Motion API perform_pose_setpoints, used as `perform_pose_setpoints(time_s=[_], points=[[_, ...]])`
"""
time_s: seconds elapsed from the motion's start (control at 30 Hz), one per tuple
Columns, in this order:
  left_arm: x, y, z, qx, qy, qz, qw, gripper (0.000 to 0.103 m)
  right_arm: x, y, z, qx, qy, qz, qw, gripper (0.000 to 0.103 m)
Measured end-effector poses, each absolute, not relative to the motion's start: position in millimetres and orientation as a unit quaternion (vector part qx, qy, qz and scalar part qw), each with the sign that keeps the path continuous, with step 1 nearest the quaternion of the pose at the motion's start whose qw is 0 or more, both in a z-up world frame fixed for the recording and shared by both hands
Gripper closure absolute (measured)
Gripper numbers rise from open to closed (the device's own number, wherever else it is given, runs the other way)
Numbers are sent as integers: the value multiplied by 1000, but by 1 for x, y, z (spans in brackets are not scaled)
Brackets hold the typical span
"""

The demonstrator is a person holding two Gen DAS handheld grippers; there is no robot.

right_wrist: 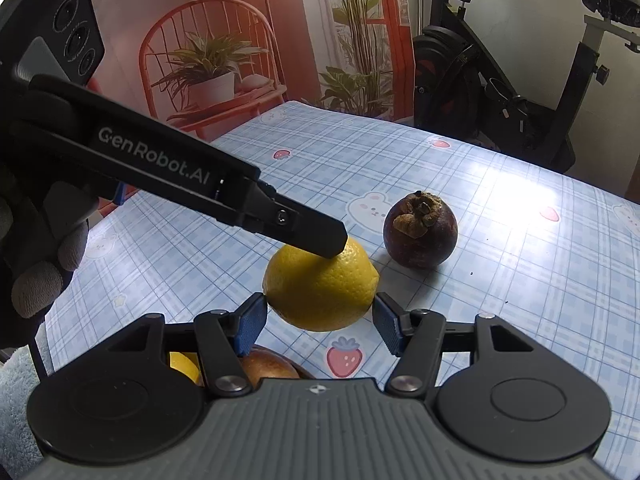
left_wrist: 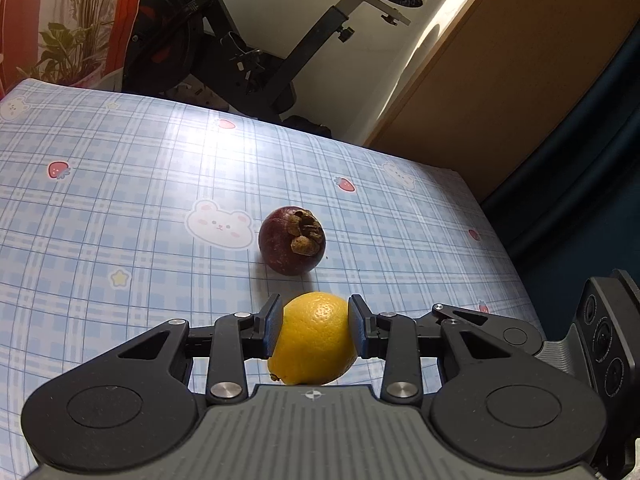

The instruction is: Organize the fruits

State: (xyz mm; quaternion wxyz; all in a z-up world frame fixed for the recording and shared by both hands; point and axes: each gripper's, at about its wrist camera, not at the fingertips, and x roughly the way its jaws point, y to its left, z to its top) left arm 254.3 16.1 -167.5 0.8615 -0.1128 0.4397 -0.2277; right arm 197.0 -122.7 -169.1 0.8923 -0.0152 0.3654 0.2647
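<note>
A yellow lemon (left_wrist: pixel 314 340) sits between the blue pads of my left gripper (left_wrist: pixel 314 326), which is shut on it low over the checked tablecloth (left_wrist: pixel 120 200). In the right wrist view the lemon (right_wrist: pixel 320 284) shows with the left gripper's finger (right_wrist: pixel 312 232) reaching in from the left onto it. A dark purple mangosteen (left_wrist: pixel 291 240) lies on the cloth just beyond; it also shows in the right wrist view (right_wrist: pixel 420 232). My right gripper (right_wrist: pixel 320 322) is open and empty, just short of the lemon.
Below my right gripper, another yellow fruit (right_wrist: pixel 185 366) and a reddish fruit (right_wrist: pixel 268 368) peek out, mostly hidden. An exercise bike (left_wrist: pixel 240 48) stands beyond the table's far edge. A red chair (right_wrist: pixel 208 60) with a potted plant stands at the back.
</note>
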Motion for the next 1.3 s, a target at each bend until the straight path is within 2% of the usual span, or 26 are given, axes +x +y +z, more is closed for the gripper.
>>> perform_pose_setpoints(time_s=[0.47,1.03,1.1,1.13,1.3], points=[[177,-7,-141,-93,424,-267,861,65,115,-142,-137,-25,349,260,900,42],[123,-9,-160,-75,466,-276,837,67,60,-137,-153,-43,380,290,877,43],[124,-11,-165,-77,473,-278,833,68,61,-137,-154,-39,377,292,878,48],[124,-11,-166,-79,477,-280,829,68,62,-138,-153,-32,375,297,878,63],[130,-12,-170,-81,478,-268,833,68,65,-128,-158,-51,387,295,872,61]])
